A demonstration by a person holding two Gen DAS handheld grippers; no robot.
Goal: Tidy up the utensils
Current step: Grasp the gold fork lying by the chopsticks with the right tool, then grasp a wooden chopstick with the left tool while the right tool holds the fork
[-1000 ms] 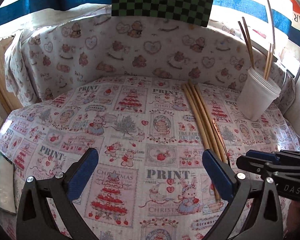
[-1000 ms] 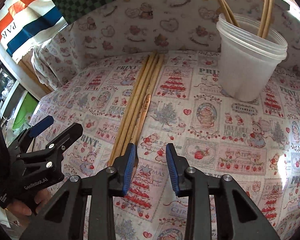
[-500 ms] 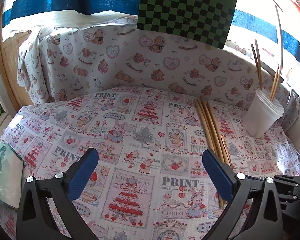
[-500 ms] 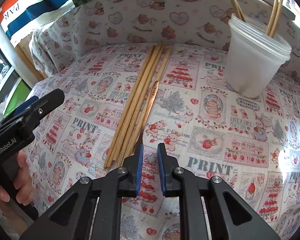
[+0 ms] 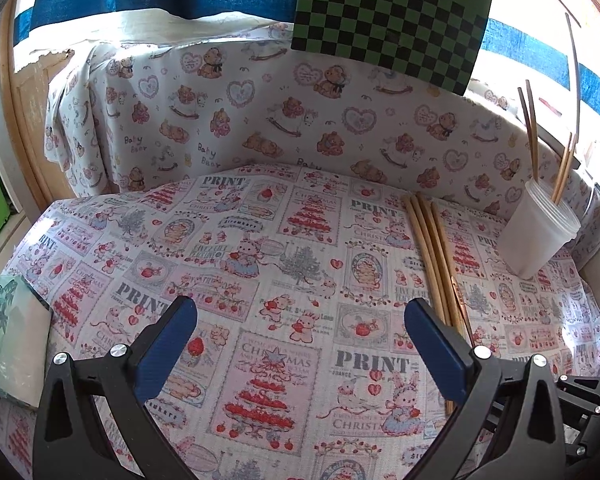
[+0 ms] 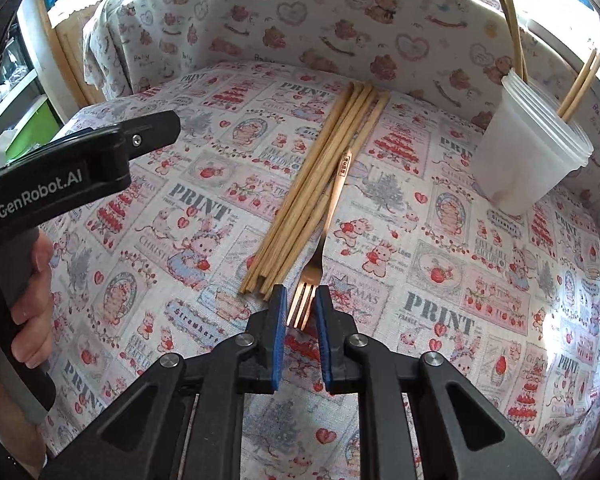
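Right wrist view: your right gripper (image 6: 302, 306) sits low over the printed tablecloth (image 6: 440, 280), its narrowed jaws either side of the tines of a copper-coloured fork (image 6: 327, 224); whether the pads press on them, you cannot tell. Just left of the fork lies a bundle of wooden chopsticks (image 6: 320, 184). Your left gripper (image 5: 300, 332) hangs released over bare cloth. Farther right stands a frosted plastic cup (image 6: 528, 156) holding more chopsticks. Behind, teddy-bear fabric (image 5: 260, 120) covers the back wall, under a green checkerboard (image 5: 392, 24).

Glossy metal fork (image 6: 324, 236), wooden chopsticks (image 6: 320, 184), translucent plastic cup (image 6: 528, 160)
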